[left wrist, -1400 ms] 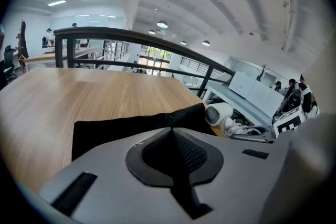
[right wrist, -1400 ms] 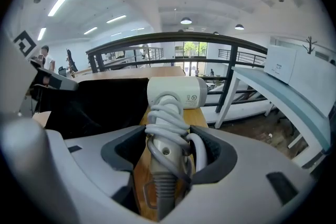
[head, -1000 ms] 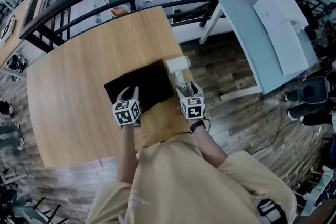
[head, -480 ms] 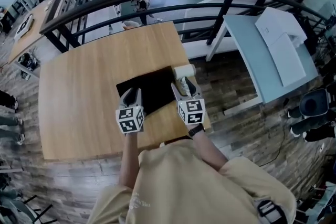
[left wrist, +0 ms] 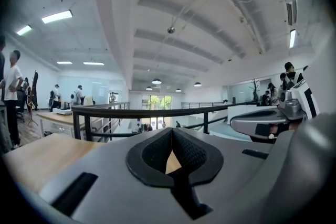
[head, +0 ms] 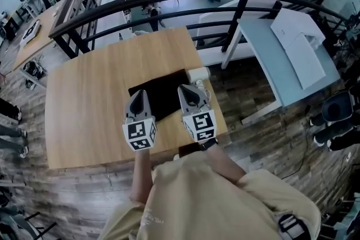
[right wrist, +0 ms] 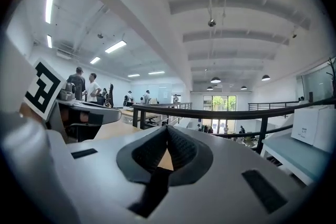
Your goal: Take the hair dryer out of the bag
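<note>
A flat black bag lies on the wooden table. The white hair dryer rests on the table at the bag's far right corner, outside it. My left gripper hangs raised above the bag's near left part, and my right gripper hangs above its right edge, short of the dryer. Both point level toward the railing. The left gripper and the right gripper are closing: their black pads meet with nothing between them.
A black railing runs along the table's far edge, with a lower floor and people beyond. A pale blue table with white sheets stands to the right. Wood flooring lies between the tables.
Both grippers rose from the bag and table toward the camera and levelled out. Their jaws stood apart before and now meet. The dryer and bag stayed put.
</note>
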Action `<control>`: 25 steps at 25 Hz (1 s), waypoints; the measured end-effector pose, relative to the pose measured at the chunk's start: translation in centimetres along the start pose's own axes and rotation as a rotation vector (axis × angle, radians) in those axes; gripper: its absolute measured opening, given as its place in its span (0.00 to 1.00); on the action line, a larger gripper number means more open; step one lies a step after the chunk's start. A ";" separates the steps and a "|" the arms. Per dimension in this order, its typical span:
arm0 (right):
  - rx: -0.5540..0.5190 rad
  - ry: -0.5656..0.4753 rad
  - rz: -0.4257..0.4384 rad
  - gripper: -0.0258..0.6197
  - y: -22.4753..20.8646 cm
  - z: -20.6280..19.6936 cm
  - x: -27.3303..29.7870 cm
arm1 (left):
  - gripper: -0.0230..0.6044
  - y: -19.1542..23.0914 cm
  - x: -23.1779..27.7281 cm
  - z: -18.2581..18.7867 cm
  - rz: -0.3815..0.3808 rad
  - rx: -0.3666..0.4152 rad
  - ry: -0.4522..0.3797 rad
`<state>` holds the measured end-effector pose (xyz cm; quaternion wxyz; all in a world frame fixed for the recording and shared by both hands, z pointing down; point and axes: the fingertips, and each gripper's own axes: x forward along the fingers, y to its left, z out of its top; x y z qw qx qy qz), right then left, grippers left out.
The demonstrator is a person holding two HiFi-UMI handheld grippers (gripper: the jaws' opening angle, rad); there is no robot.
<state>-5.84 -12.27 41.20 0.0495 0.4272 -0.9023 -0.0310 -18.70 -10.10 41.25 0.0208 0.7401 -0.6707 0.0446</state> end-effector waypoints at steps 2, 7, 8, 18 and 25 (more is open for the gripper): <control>-0.014 0.003 -0.001 0.06 0.5 0.3 -0.6 | 0.06 -0.6 -0.6 0.4 -0.018 0.009 -0.017; -0.029 -0.009 -0.021 0.06 0.8 1.3 -1.6 | 0.06 -1.3 -1.7 0.4 -0.050 -0.004 -0.025; -0.029 -0.010 -0.026 0.06 0.8 1.4 -1.7 | 0.06 -1.5 -1.8 0.4 -0.057 0.000 -0.025; -0.036 0.004 -0.066 0.06 -0.1 1.7 -2.8 | 0.06 -2.6 -1.8 0.7 -0.104 -0.006 -0.035; -0.026 0.038 -0.066 0.06 -0.4 0.1 -2.1 | 0.06 -2.1 -0.8 -0.7 -0.083 -0.024 -0.022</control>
